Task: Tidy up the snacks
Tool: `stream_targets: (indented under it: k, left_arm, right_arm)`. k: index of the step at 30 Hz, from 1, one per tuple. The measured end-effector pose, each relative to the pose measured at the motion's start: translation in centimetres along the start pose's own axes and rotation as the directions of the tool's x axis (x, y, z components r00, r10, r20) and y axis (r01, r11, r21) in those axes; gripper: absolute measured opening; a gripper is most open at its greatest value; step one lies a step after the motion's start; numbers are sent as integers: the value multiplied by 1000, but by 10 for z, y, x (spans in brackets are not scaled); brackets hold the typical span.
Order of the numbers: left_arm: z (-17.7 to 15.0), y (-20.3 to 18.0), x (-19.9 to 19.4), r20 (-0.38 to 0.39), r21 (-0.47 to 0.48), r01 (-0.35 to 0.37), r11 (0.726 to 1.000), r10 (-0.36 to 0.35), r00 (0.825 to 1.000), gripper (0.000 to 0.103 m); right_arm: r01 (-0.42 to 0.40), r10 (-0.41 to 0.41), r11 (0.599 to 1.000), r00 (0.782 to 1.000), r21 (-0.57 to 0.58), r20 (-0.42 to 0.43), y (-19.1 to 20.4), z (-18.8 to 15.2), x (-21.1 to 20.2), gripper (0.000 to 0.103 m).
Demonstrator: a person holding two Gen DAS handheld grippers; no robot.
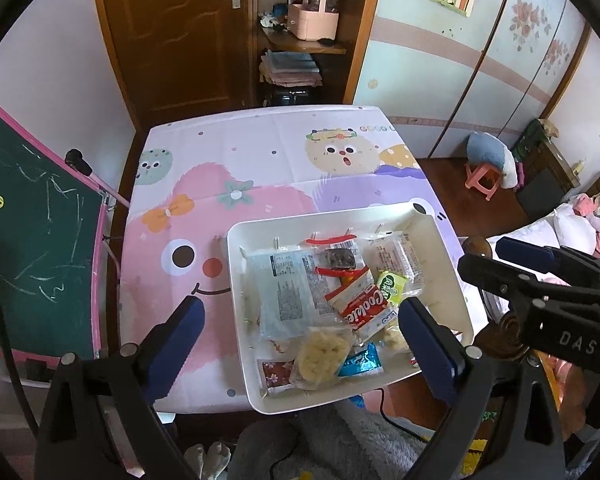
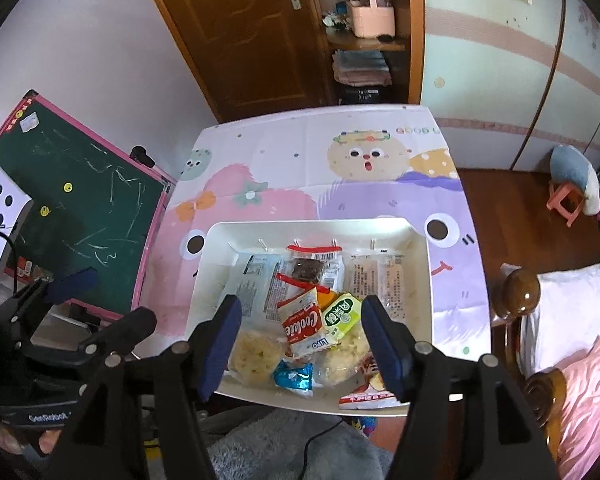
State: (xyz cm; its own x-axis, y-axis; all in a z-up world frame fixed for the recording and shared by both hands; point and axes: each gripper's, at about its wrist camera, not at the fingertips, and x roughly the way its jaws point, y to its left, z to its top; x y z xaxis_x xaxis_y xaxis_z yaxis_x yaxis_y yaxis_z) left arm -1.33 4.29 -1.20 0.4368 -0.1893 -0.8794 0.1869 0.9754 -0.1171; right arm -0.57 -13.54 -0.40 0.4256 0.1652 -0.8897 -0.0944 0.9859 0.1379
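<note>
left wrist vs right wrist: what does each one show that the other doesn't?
Only left wrist: the right tool from the side at the right edge, and a small dark red packet at the tray's near left corner.

Only right wrist: the left tool at the left edge, fingertips of the hand holding it, and a white dotted board.

Both: the white tray of snacks on the cartoon tablecloth, the Cookies packet, the green chalkboard; neither tool holds anything.
</note>
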Motion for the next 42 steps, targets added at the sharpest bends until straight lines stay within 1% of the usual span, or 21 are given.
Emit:
stream_targets:
  k: [4,7,13,16,25,33,42]
  left_arm:
    - [0,-6,-10,21,-11,-4,1000,5,1000,97]
    - [2,-12,-17,45,-7,-36,999,36,998,97]
    - [3,-23,-25,60,-21,-54,998,55,997,97]
    - [2,-27,-28,61,-37,-74,997,76,995,101]
    - [1,-31,-30,57,-110,-111,988,118,991,101]
    - [-2,-36,-34,60,-119,-144,982,152,987,101]
    - [-2,-35,-36,60,-138,-160,977,170,984,101]
  right_arm:
    - [4,-4,1000,1000,4,24,0,-1,-11,63]
    - [18,-18,1000,999,8,50,-1,-2,-19,63]
    - [20,-21,1000,997,13,79,-8,-2,-32,63]
    - [12,-14,1000,996,20,92,-12,-3,-39,63]
    - [-4,4,1000,997,6,83,-19,-4,-45,63]
    - [-9,11,1000,995,-24,95,-19,-3,-47,63]
    - [-13,16,999,995,-40,96,-17,-3,-47,63]
